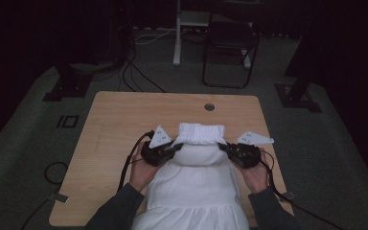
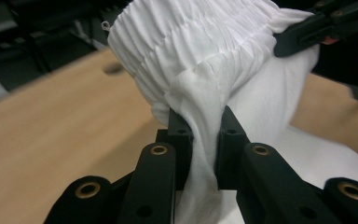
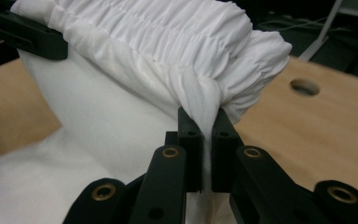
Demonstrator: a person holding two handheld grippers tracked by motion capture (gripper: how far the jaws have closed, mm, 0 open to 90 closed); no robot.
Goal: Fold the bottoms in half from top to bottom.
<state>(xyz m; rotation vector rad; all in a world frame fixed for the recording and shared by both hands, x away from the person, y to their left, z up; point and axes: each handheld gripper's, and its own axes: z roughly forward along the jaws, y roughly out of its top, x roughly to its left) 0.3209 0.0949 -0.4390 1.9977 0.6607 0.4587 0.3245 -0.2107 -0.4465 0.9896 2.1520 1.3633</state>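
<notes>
A white garment [image 1: 199,167] with a gathered, shirred band [image 1: 201,132] lies on the wooden table [image 1: 120,124], its lower part hanging off the near edge. My left gripper [image 1: 172,147] pinches the cloth at the band's left side; in the left gripper view the fabric [image 2: 200,135] is squeezed between its jaws. My right gripper [image 1: 226,147] is shut on the band's right side, with a fold of cloth [image 3: 205,112] clamped between its pads. The band is lifted and bunched between the two grippers. The other gripper [image 2: 303,32] appears at the far side of the cloth.
A round cable hole [image 1: 209,107] sits near the table's far edge. Beyond the table stand a dark chair [image 1: 227,48] and a white post [image 1: 177,33]. Cables [image 1: 124,167] trail from the grippers. Dark stands [image 1: 67,84] flank the table on the floor.
</notes>
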